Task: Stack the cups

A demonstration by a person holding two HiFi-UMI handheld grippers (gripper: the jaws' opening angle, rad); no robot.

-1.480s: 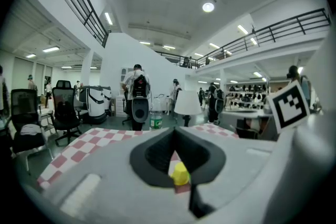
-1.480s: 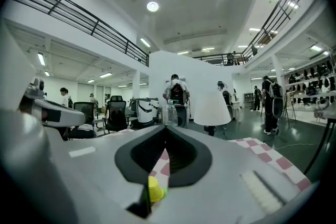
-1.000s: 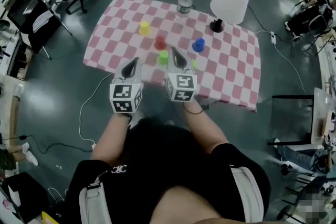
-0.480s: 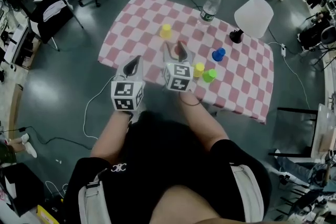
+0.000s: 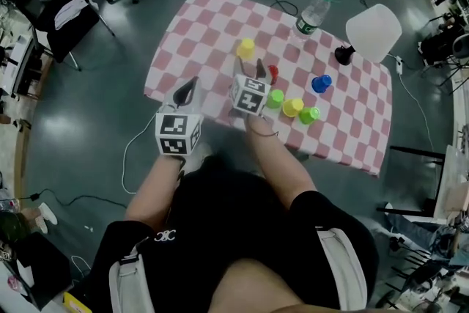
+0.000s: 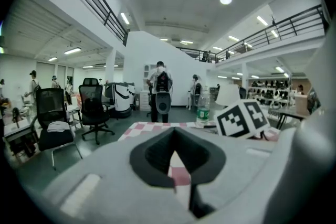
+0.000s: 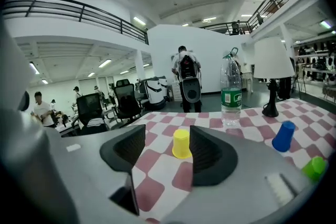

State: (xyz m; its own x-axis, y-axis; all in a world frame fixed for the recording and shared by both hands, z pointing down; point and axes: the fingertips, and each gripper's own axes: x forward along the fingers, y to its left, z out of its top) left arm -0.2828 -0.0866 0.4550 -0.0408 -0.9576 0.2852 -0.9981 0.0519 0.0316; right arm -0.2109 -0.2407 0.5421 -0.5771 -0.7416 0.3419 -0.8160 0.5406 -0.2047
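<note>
the right tool [image 5: 250, 68] is reaching over the near part of the bench [image 5: 192, 33], which is carrying a pink and white checked cloth. its jaws have just been opening and are now standing wide apart, gripping nothing. a yellow cup [image 7: 181, 143] is standing upside down on the cloth just ahead of them. in the right gripper view it is showing in the gap between the two jaws, but the pads are not touching it.

the left tool [image 5: 185, 90] is hanging at the near edge of the bench, with its jaws closed together and nothing held.

to the right of the right tool, a red cup [image 5: 273, 72], a green cup [image 5: 275, 98], a second yellow cup [image 5: 292, 107] and a second green cup [image 5: 310, 114] are standing near each other. a blue cup [image 5: 320, 83] is standing a little further off. a water bottle [image 5: 312, 11] and a white lamp [image 5: 374, 31] are standing at the far side of the bench.
</note>
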